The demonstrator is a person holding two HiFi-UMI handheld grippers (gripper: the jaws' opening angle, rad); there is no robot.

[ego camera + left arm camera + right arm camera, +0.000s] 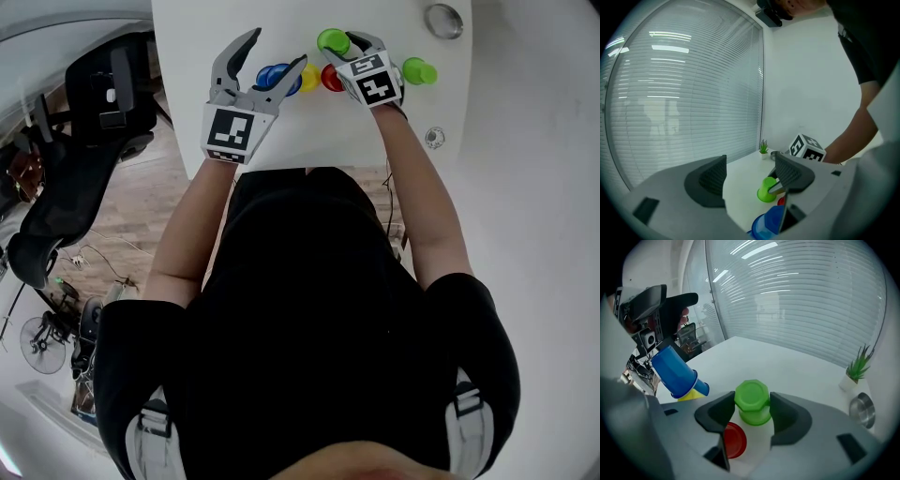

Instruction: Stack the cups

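right hand-held gripper (751, 414) apparently clamps the green cup (751, 399) — left hand-held gripper (750, 174) gapes empty, blue cup (767, 227) cut off.

The left forearm (192, 220) and right forearm (422, 197) are stretched forward. The left claw (277, 47) is held nearly level, jaws spread wide, nothing between its pads. The right claw (752, 413) is tilted downward, jaws pressed against a green cup (751, 397).
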